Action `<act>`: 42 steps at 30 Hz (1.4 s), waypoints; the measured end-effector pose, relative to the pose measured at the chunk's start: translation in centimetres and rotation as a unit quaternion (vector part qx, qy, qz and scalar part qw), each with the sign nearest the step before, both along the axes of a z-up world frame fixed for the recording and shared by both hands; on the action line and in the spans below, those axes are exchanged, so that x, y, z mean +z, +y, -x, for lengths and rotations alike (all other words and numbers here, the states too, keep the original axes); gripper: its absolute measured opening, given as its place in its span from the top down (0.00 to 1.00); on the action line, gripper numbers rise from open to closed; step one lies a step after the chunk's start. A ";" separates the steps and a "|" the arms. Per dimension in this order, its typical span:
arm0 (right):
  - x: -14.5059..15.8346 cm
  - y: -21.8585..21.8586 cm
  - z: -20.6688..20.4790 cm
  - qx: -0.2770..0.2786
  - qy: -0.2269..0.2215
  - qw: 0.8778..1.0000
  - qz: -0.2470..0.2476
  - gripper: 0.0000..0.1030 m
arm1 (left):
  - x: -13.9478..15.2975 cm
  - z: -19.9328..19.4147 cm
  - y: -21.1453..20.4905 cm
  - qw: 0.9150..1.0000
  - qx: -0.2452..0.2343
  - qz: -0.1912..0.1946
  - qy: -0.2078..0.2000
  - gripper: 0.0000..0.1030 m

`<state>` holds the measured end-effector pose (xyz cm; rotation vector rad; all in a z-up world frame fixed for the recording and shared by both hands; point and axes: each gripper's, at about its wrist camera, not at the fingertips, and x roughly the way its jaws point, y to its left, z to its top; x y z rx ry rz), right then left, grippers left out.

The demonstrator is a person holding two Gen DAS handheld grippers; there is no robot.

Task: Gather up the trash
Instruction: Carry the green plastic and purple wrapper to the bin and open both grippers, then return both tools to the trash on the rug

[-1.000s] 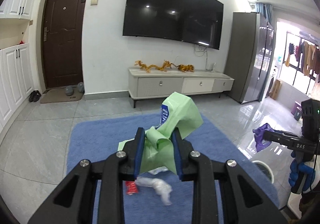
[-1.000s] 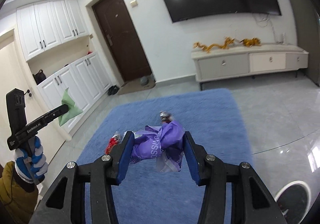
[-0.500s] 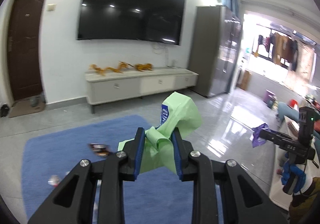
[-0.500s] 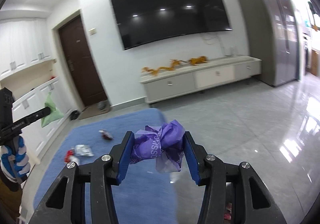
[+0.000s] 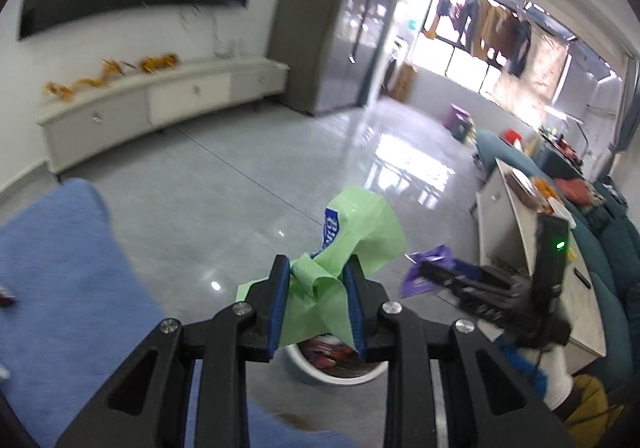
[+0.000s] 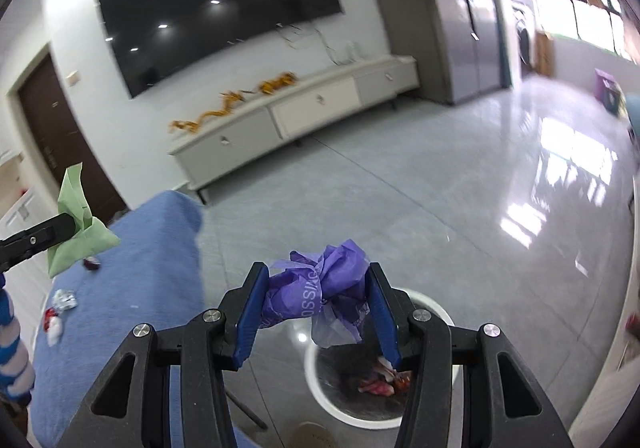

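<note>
My left gripper (image 5: 316,304) is shut on a crumpled green plastic bag (image 5: 352,232), held above a white round trash bin (image 5: 340,370) with coloured wrappers inside. My right gripper (image 6: 316,308) is shut on a crumpled purple plastic bag (image 6: 320,284), held over the same bin (image 6: 320,392). The right gripper with its purple bag (image 5: 424,276) shows in the left wrist view, to the right of the bin. The left gripper with its green bag (image 6: 76,224) shows at the left edge of the right wrist view.
A blue rug (image 6: 132,288) lies left of the bin with several small wrappers (image 6: 64,300) on it. Glossy grey tile floor (image 6: 440,184) stretches ahead to a white TV cabinet (image 6: 288,116). A white table (image 5: 532,248) and teal sofa (image 5: 608,232) stand at the right.
Both grippers swung right, away from the rug and toward the white bin, which now sits below them. Both bags stay gripped.
</note>
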<state>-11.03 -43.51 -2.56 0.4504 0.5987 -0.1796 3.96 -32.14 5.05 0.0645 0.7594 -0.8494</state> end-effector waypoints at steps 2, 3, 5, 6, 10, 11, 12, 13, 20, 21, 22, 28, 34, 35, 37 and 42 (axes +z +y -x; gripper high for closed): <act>-2.3 -1.5 -0.2 -0.011 0.019 1.000 -0.016 0.52 | -1.5 -0.6 -3.1 1.000 -0.016 -0.005 0.020 0.74; -3.2 -2.0 -0.2 -0.014 0.026 0.999 -0.021 0.52 | -2.2 -0.9 -4.3 0.999 -0.022 -0.008 0.028 0.74; -5.3 -3.0 -0.8 -0.020 0.043 0.998 -0.035 0.52 | -3.8 -1.6 -6.7 0.998 -0.035 -0.011 0.051 0.74; -6.1 -3.4 -1.1 -0.022 0.050 0.998 -0.040 0.52 | -4.5 -1.9 -7.5 0.997 -0.039 -0.013 0.061 0.74; -8.6 -4.7 -2.4 -0.037 0.073 0.995 -0.059 0.44 | -7.2 -2.7 -10.6 0.993 -0.053 -0.021 0.102 0.72; -8.8 -4.9 -2.5 -0.040 0.078 0.994 -0.059 0.42 | -7.8 -2.9 -11.0 0.992 -0.055 -0.022 0.110 0.69; -9.1 -5.1 -2.6 -0.045 0.083 0.994 -0.057 0.37 | -8.1 -3.1 -11.4 0.992 -0.056 -0.021 0.115 0.59; -9.2 -4.7 -2.7 -0.048 0.086 0.993 -0.057 0.34 | -8.4 -3.0 -11.5 0.991 -0.055 -0.018 0.119 0.43; -8.8 -5.0 -1.7 -0.064 0.082 0.993 -0.058 0.31 | -8.0 -2.3 -10.8 0.992 -0.055 -0.010 0.111 0.38; -8.6 -5.1 -1.5 -0.066 0.078 0.993 -0.057 0.31 | -7.7 -2.1 -10.5 0.993 -0.054 -0.011 0.105 0.38; -8.1 -5.0 -1.2 -0.068 0.074 0.993 -0.055 0.32 | -7.3 -1.9 -10.3 0.994 -0.052 -0.011 0.096 0.38; -4.3 -4.4 0.5 -0.076 0.036 0.996 -0.041 0.32 | -4.3 -0.5 -7.3 0.998 -0.039 -0.003 0.054 0.38; 1.2 -1.7 1.5 -0.060 -0.013 0.998 -0.013 0.32 | -0.8 1.1 -2.2 1.000 -0.015 0.012 0.011 0.38; 2.3 -1.0 1.6 -0.055 -0.023 0.998 -0.007 0.32 | -0.2 1.4 -1.2 1.000 -0.011 0.015 0.005 0.38; 4.3 0.3 1.9 -0.048 -0.040 0.998 0.005 0.31 | 1.0 2.0 1.2 1.000 0.001 0.023 -0.007 0.38; 8.3 3.7 2.6 -0.024 -0.077 0.996 0.029 0.31 | 3.6 3.1 7.3 0.998 0.031 0.043 -0.033 0.38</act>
